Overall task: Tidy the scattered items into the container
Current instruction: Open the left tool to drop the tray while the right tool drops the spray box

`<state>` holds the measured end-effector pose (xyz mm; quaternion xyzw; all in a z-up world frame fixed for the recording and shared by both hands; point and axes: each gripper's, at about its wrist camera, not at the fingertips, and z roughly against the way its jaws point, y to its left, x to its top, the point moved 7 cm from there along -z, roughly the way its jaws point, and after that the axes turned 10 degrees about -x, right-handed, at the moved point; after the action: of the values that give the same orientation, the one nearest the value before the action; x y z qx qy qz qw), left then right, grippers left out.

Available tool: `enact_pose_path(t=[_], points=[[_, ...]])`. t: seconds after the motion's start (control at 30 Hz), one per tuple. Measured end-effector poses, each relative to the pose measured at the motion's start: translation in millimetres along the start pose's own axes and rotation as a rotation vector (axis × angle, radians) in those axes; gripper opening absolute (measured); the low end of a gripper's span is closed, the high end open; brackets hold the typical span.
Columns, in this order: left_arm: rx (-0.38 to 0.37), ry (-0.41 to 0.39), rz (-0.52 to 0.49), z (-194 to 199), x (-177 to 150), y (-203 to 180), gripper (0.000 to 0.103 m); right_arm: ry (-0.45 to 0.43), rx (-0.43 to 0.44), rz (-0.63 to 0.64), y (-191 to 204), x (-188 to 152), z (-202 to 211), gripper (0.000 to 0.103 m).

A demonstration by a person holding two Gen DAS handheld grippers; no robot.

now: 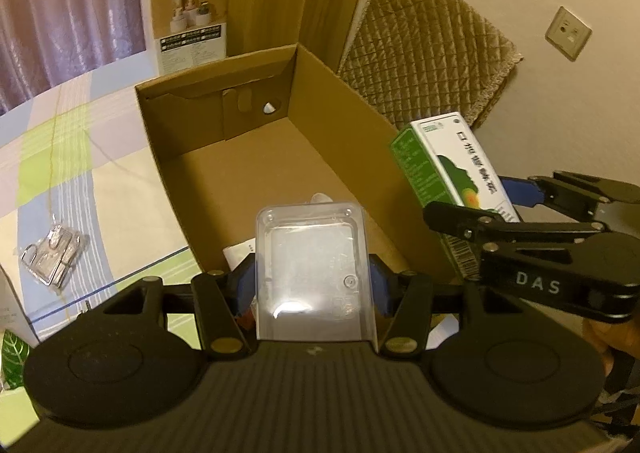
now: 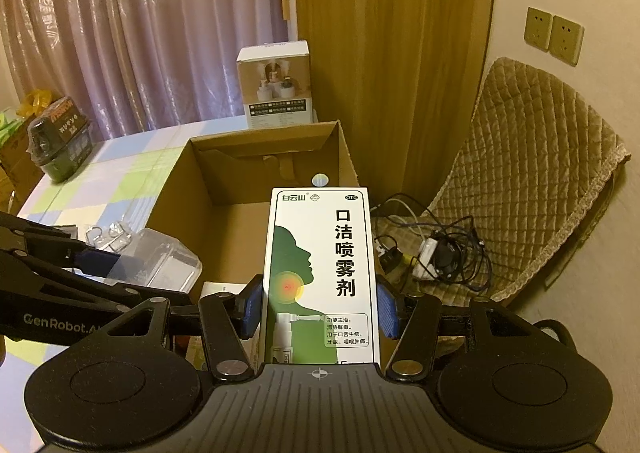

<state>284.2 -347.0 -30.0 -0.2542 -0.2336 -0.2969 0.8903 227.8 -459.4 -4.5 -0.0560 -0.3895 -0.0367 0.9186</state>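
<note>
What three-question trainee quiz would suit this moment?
1. True or false: the left tongs grip a clear plastic case.
2. What do the right tongs hold? A) a white and green spray box B) a mug
3. Fill in: both items hang over the open cardboard ___.

Key: 1 true; 2 A; 3 box.

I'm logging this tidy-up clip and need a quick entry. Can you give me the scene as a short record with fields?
left tool: shut on clear plastic case
right tool: shut on green-and-white spray box
container: open cardboard box, both items held over its near end
left out: clear packet on checked cloth
</note>
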Motion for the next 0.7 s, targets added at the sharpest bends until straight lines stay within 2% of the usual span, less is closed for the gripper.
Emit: enact_pose_path(t=[0.03, 0.7], points=[[0.003, 0.000, 0.003, 0, 0, 1, 0.057, 0.001, 0.000, 0.000, 0, -1, 0, 0.058], [0.024, -0.018, 0.016, 16, -14, 16, 0.057, 0.010, 0.019, 0.007, 9, -1, -5, 0.058]])
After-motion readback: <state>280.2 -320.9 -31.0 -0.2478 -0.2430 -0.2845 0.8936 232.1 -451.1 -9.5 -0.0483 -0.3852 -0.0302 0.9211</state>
